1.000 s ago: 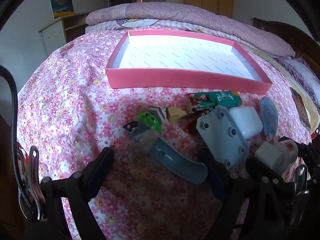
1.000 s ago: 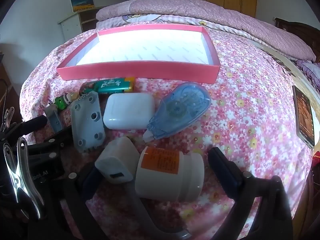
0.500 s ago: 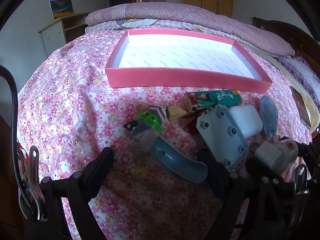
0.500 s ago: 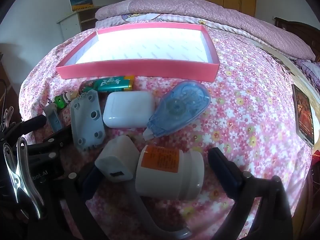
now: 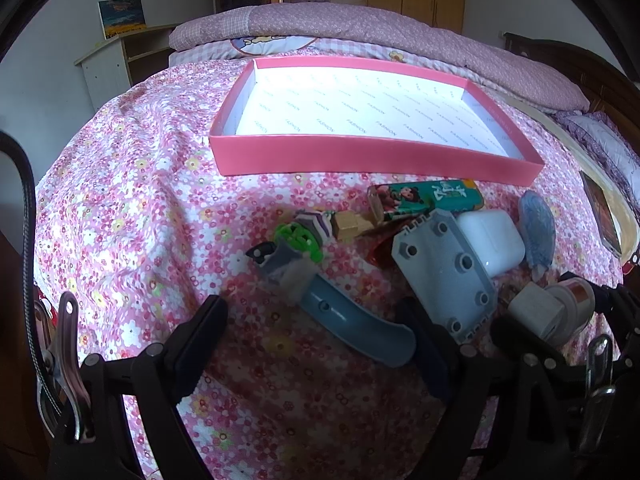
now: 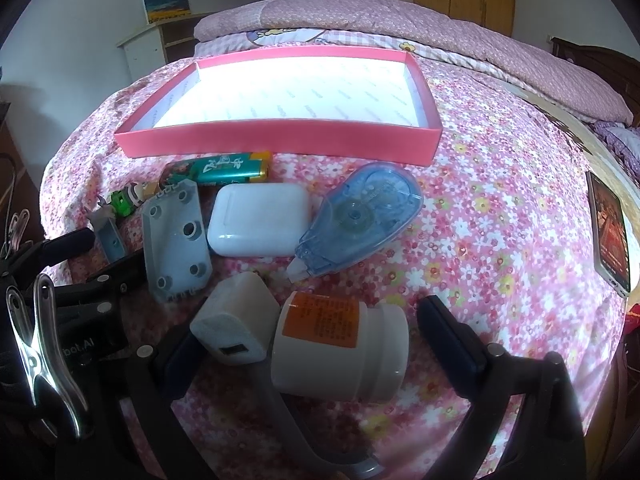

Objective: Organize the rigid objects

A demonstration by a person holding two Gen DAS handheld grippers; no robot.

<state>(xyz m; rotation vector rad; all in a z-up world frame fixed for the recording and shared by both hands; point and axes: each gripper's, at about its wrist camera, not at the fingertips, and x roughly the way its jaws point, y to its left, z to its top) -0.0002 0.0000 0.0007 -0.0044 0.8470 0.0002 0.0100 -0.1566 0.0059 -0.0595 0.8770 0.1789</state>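
Note:
An empty pink tray [image 5: 372, 154] [image 6: 280, 136] lies on the flowered bed. In front of it lie several items: a green lighter [image 6: 218, 168], a white earbud case [image 6: 258, 220], a blue correction-tape dispenser [image 6: 360, 220], a grey plate [image 5: 444, 272] [image 6: 176, 236], a white charger plug [image 6: 236, 324], a white pill bottle [image 6: 340, 346] and a blue curved piece [image 5: 352, 324]. My left gripper [image 5: 316, 336] is open around the blue curved piece. My right gripper [image 6: 312, 336] is open around the charger plug and pill bottle.
A small green toy [image 5: 300, 238] and a wooden block [image 5: 350, 226] lie left of the lighter. A phone [image 6: 610, 232] rests at the bed's right edge. A quilt [image 5: 360, 28] is folded at the back. A white cabinet [image 5: 116, 64] stands far left.
Both views have shifted only slightly; the right gripper has crept a little forward toward the pill bottle. No object has moved.

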